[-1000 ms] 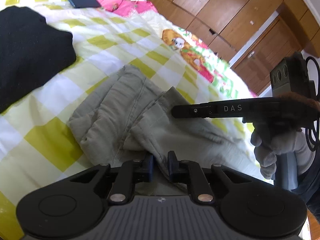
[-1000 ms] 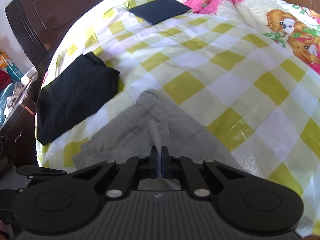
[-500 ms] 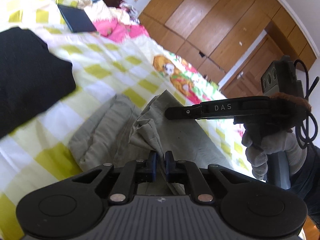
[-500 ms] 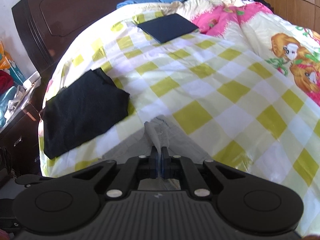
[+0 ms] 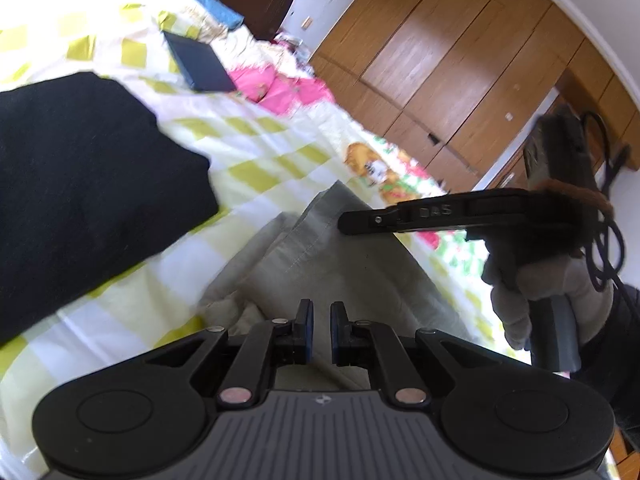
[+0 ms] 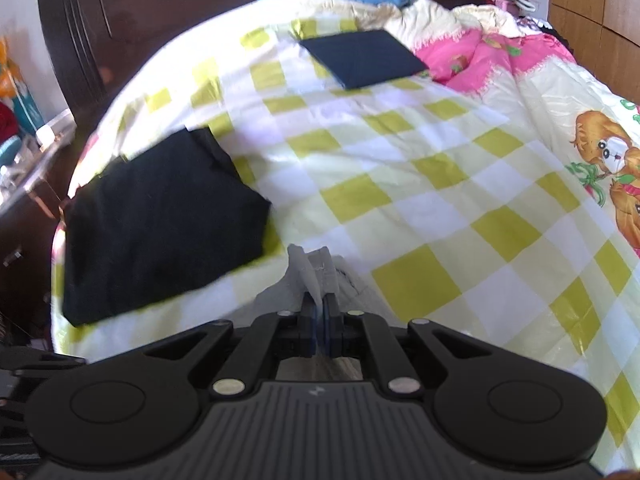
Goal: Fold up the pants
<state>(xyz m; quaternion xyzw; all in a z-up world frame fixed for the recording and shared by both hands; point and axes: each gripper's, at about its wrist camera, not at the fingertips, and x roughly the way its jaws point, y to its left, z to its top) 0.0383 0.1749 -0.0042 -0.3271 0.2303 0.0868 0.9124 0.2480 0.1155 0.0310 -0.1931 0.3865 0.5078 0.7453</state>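
Lifted off the bed since a second ago: pants (image 5: 340, 264) hang under both claws. Right claw (image 6: 319, 322) clenched on the fabric edge; left claw (image 5: 321, 320) slightly parted, grip unclear. Black garment (image 6: 160, 220) lies left.

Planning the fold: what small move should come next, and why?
Probably carry the right gripper forward and lower its pinched edge of the pants onto the layer on the bed. Its jaws are shut on cloth held raised; the left gripper shows a gap, with no cloth seen between.
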